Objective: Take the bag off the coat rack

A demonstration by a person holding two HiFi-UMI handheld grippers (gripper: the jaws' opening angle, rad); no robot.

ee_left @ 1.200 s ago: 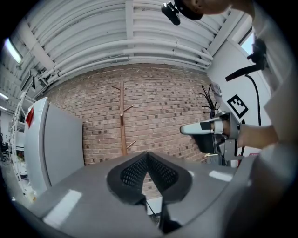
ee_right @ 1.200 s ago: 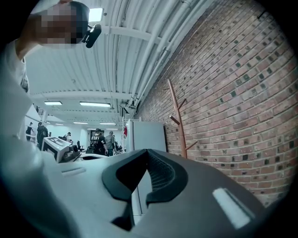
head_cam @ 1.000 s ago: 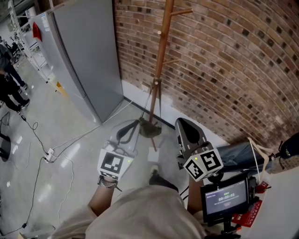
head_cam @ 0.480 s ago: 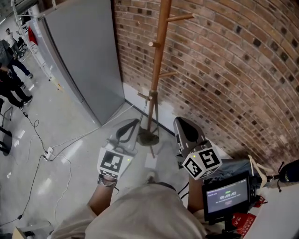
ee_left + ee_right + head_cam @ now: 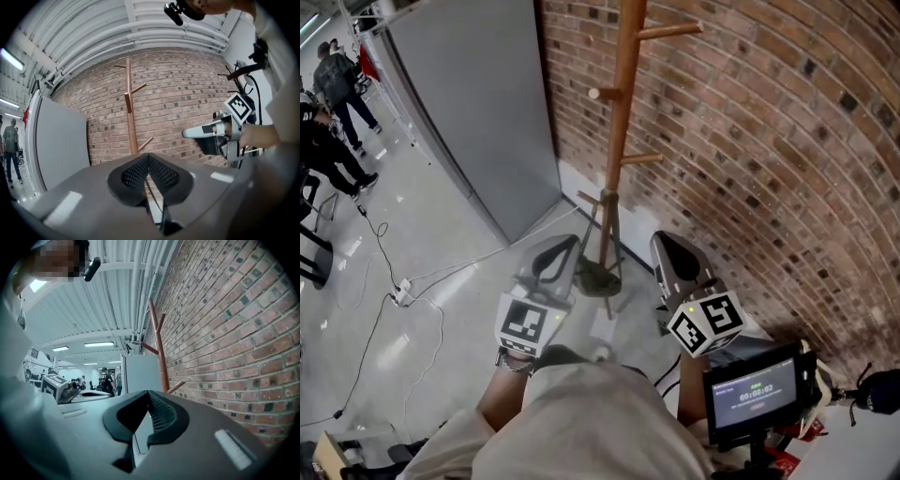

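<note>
Advanced toward coat rack [image 5: 623, 112]: left tongs [image 5: 561, 249], right tongs [image 5: 669, 247], both closed, empty; rack foot [image 5: 600, 277] apparently between them.

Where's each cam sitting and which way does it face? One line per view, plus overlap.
Head view: on the head, steeply down at the coat rack foot by the brick wall; shows torso, left gripper, right gripper.
Left gripper view: level, facing the wall; own shut jaws, the right gripper beside.
Right gripper view: level, along the wall; own shut jaws, the left gripper at left.
Shared: all see the coat rack.
</note>
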